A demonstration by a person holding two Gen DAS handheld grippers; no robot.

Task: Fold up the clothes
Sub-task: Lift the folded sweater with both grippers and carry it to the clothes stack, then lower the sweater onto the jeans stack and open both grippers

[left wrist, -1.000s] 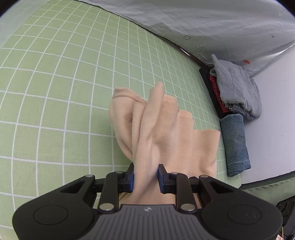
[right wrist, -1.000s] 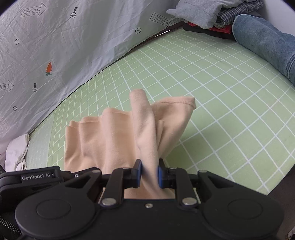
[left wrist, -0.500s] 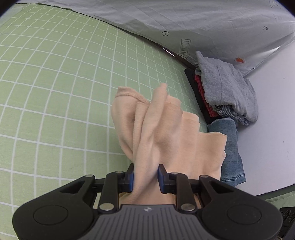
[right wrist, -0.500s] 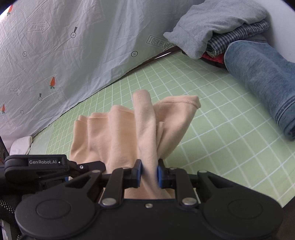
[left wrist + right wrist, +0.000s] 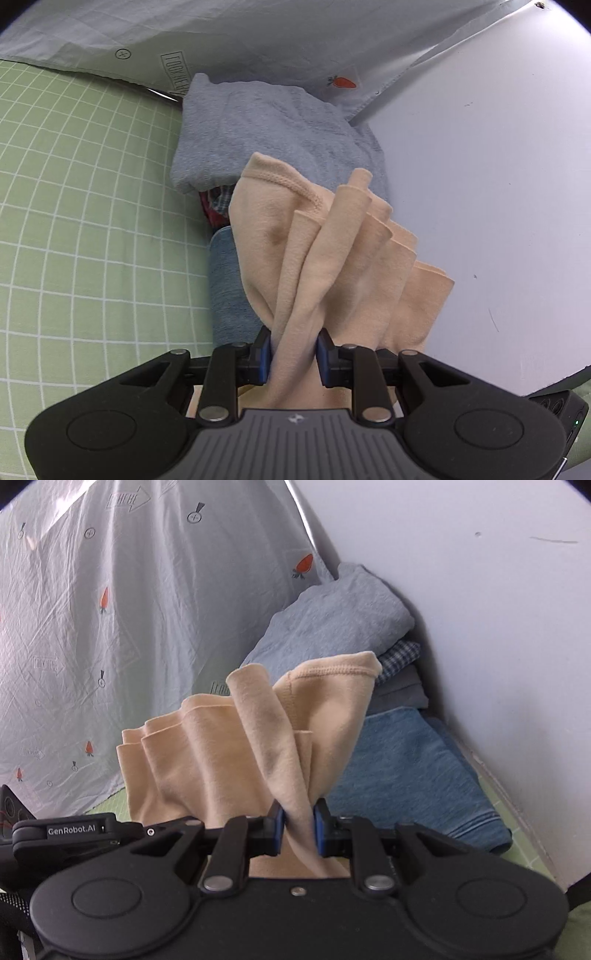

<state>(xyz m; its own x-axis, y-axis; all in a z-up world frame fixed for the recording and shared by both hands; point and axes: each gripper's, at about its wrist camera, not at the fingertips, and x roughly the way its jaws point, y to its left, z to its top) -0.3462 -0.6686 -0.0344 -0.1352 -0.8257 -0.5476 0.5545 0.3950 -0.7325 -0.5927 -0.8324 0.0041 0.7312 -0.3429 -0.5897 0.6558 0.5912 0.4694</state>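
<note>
A folded peach garment [image 5: 325, 258] [image 5: 229, 746] hangs bunched in the air between both grippers. My left gripper [image 5: 293, 350] is shut on one bunched edge of it, and my right gripper [image 5: 298, 825] is shut on the other. Just beyond the garment lies a stack of folded clothes topped by a grey top [image 5: 266, 129] [image 5: 332, 624], with folded blue jeans [image 5: 229, 291] [image 5: 406, 771] beside it. The garment hides part of the stack and the jeans in both views.
A green grid-patterned sheet [image 5: 92, 221] covers the bed at the left. A grey printed cloth [image 5: 129, 609] hangs at the back. A pale wall [image 5: 498, 184] stands close on the right, behind the stack. The left gripper's body [image 5: 74, 830] shows at the lower left of the right wrist view.
Both grippers have carried the peach garment across the bed to the stack of folded clothes by the wall. Both stay shut on it; the stack and jeans now sit much nearer.
</note>
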